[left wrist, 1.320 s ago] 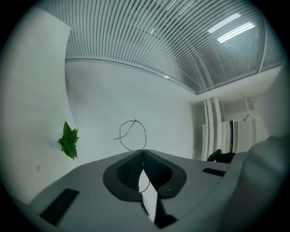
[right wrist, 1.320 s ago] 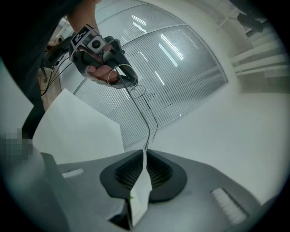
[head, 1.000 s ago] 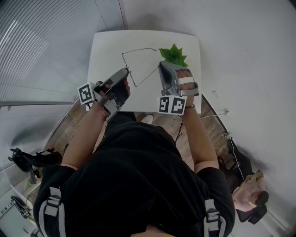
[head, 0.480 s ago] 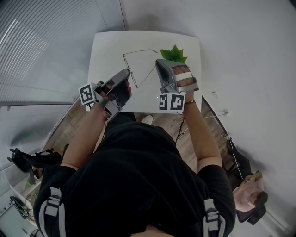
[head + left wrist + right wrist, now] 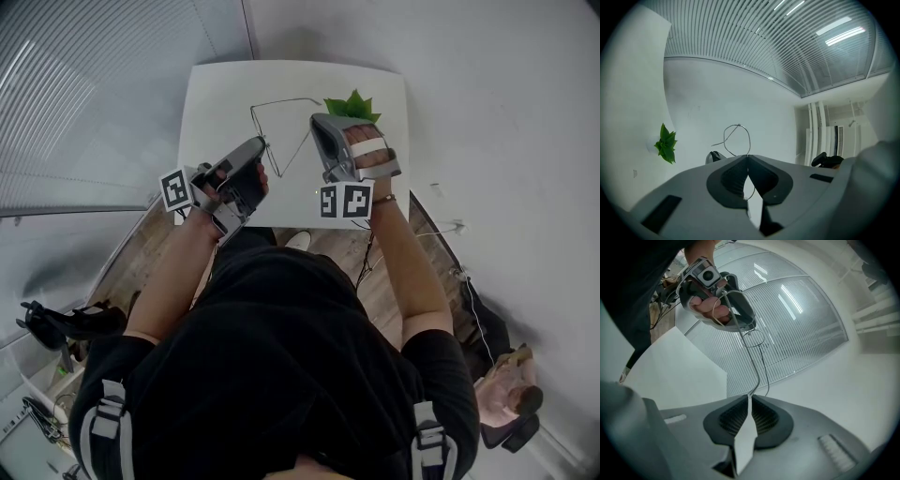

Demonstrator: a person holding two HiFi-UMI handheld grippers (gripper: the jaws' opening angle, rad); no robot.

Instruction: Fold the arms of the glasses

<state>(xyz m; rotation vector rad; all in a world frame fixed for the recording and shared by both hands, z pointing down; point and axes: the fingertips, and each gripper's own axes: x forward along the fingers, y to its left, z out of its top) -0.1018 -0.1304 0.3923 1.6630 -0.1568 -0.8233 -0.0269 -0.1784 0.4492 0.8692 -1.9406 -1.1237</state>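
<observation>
The glasses [image 5: 281,141] are a thin wire frame held in the air over the white table [image 5: 217,94]. My left gripper [image 5: 262,143] is shut on the frame's near end; in the left gripper view a wire lens loop [image 5: 738,135] rises from the closed jaws of that gripper [image 5: 747,156]. My right gripper [image 5: 315,123] is shut on the tip of one arm. In the right gripper view that arm [image 5: 756,363] runs from the closed jaws of the right gripper [image 5: 749,397] up to the left gripper [image 5: 723,295]. The other arm [image 5: 286,102] juts out over the table.
A small green plant [image 5: 352,108] stands on the table just behind the right gripper, also seen as the plant [image 5: 665,143] in the left gripper view. Beyond the table's near edge lies wooden floor [image 5: 141,244]. Slatted blinds [image 5: 84,84] fill the left side.
My right gripper has moved a little left and away from me with the arm's tip, swinging that arm closer to the frame. The left gripper has stayed in place.
</observation>
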